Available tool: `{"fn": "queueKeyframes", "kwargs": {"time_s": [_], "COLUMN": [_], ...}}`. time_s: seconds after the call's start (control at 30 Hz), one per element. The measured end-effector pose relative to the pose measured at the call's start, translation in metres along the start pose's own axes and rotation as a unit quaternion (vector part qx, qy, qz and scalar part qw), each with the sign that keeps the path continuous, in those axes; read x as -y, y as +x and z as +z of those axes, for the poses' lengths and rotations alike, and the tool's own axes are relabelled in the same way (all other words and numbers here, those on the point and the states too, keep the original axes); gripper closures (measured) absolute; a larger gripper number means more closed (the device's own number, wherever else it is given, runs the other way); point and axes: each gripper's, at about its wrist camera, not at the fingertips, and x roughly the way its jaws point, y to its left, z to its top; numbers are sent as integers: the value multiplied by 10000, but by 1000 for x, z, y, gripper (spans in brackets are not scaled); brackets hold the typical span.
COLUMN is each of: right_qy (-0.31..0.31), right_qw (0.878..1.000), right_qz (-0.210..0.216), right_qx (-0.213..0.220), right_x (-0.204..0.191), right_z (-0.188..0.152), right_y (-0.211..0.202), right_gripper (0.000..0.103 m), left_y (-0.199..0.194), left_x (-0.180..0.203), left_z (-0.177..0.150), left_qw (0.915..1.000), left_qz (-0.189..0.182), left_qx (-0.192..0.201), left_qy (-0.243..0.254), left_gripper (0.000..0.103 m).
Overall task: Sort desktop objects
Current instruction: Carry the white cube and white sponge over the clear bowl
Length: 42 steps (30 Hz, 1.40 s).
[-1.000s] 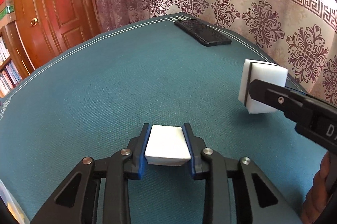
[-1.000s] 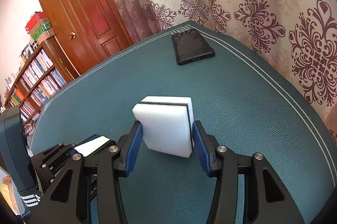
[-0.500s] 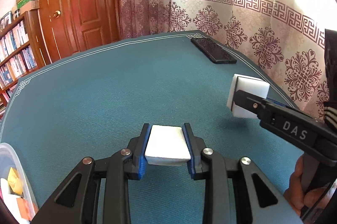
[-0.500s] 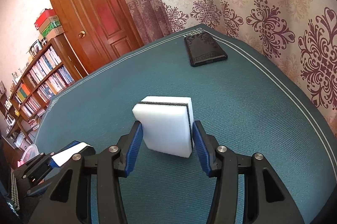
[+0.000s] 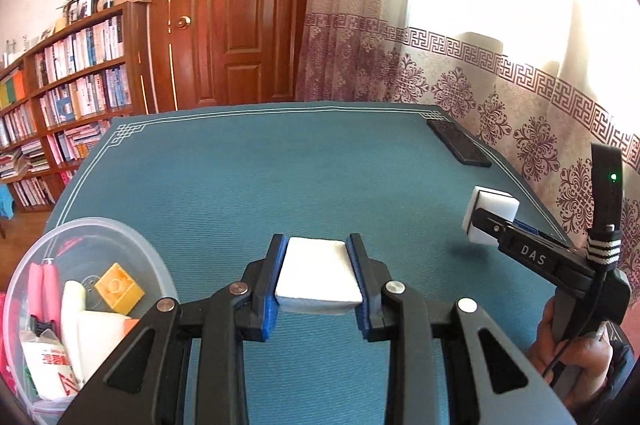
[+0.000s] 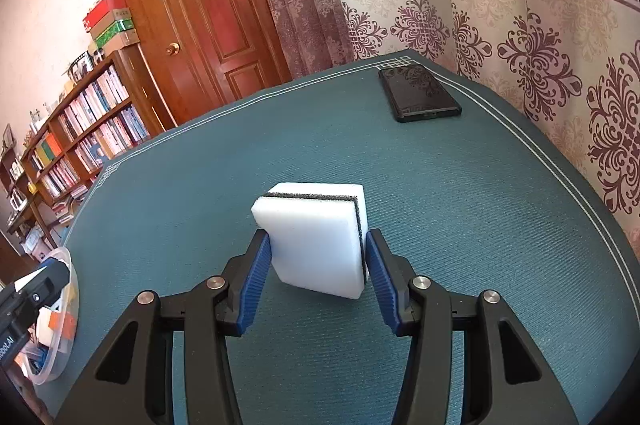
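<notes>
Teal worktop (image 5: 280, 185): clear tub (image 5: 132, 249) holds a yellow brick (image 5: 119, 287); left tool (image 5: 316, 277) grips a white block (image 5: 316, 275), right tool (image 6: 318, 261) a sponge (image 6: 316, 237).

Bare mat (image 5: 280, 185) between tub (image 5: 152, 257) and phone (image 5: 458, 147).

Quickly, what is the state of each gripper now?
Left gripper: closed on a small white block.
Right gripper: closed on a white sponge with a black layer.
</notes>
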Motion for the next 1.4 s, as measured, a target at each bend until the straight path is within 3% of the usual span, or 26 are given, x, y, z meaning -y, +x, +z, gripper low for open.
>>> {"fn": "queueKeyframes", "kwargs": {"time_s": [0.33, 0.77, 1.4], "right_qy": [-232, -525, -1614], "right_qw": [9997, 9957, 9710], "right_qz": [108, 736, 1722], "right_qx": [8, -221, -393], "right_x": [-30, -105, -265], "right_z": [-13, -30, -49], "right_y": [-9, -22, -23], "right_gripper": [51, 51, 51], "left_y": [-41, -74, -76], "left_x": [-62, -145, -204], "left_z": [-6, -21, -40], "left_qw": [9976, 9893, 9840], "left_qz": [471, 957, 973], "left_qx": [274, 459, 409], "left_qy": [-419, -997, -1436], "left_gripper": [69, 69, 69]}}
